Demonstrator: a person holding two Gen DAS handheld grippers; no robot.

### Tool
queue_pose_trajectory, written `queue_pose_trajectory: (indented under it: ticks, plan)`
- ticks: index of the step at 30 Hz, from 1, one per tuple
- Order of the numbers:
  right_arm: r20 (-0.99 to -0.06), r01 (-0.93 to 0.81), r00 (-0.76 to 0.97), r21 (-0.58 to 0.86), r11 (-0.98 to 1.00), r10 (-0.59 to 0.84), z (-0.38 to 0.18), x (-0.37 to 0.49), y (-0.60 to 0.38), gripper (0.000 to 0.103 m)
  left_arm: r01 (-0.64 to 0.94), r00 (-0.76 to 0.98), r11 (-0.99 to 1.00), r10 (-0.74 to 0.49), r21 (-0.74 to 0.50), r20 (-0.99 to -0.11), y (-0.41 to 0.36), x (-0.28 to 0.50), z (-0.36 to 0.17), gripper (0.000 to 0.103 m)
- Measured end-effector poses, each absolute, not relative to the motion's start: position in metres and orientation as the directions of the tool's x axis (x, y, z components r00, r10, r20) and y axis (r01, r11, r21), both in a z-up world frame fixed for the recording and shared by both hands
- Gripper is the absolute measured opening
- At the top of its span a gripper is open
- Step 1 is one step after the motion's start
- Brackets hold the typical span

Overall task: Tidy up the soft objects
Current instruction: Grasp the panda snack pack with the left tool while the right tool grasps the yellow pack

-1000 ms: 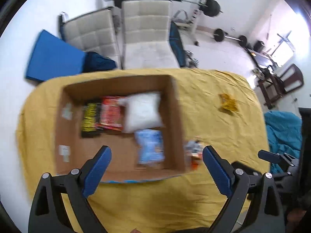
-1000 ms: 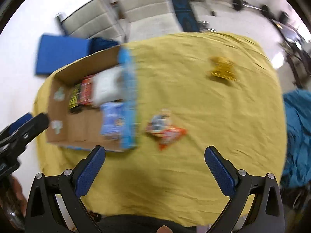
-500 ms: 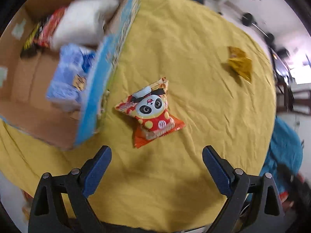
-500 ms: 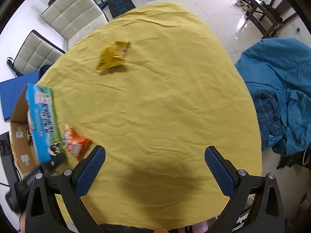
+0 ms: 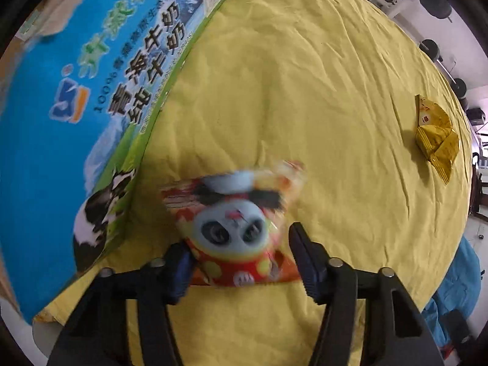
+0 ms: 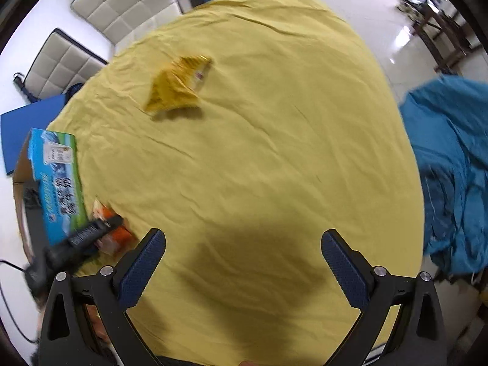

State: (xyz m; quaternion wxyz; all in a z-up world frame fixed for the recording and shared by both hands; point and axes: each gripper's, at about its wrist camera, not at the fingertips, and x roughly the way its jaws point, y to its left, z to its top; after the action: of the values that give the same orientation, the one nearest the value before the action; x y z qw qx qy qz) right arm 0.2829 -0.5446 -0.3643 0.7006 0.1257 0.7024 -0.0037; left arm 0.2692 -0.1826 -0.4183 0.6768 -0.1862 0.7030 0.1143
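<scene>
The left hand-held gripper (image 5: 241, 260) has its fingers pressed against both sides of the panda snack packet (image 5: 235, 225), just beside the blue milk carton box (image 5: 91, 106) on the yellow-clothed surface (image 5: 305, 91). The right hand-held gripper (image 6: 242, 256) hangs wide open, gripping nothing. A yellow snack packet (image 6: 177, 85) lies well apart across the cloth.

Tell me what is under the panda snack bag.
Only the yellow tablecloth shows around the panda snack bag, which sits between the left claw fingers. Whatever lies directly beneath the bag is covered by it.
</scene>
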Motion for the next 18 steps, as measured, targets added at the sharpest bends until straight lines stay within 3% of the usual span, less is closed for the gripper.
queue_pose_trajectory:
  ticks: [10, 15, 18]
  plan:
    - [-0.958, 0.224, -0.002, 0.279, 0.934, 0.287, -0.388, 0.399, -0.517, 0.102, -0.219, 0.045, 0.971, -0.088, -0.096, -0.995, -0.223, 0.301, -0.411, 0.041]
    - [-0.949, 0.277, -0.060, 0.281, 0.919, 0.308, -0.419, 0.445, -0.504, 0.083, -0.177, 0.005, 0.975, -0.133, -0.131, -0.991, -0.218, 0.344, -0.417, 0.041]
    - [-0.946, 0.292, -0.101, 0.267, 0.918, 0.308, -0.438, 0.456, -0.497, 0.063, -0.148, 0.008, 0.982, -0.117, -0.117, -0.993, -0.218, 0.361, -0.413, 0.041]
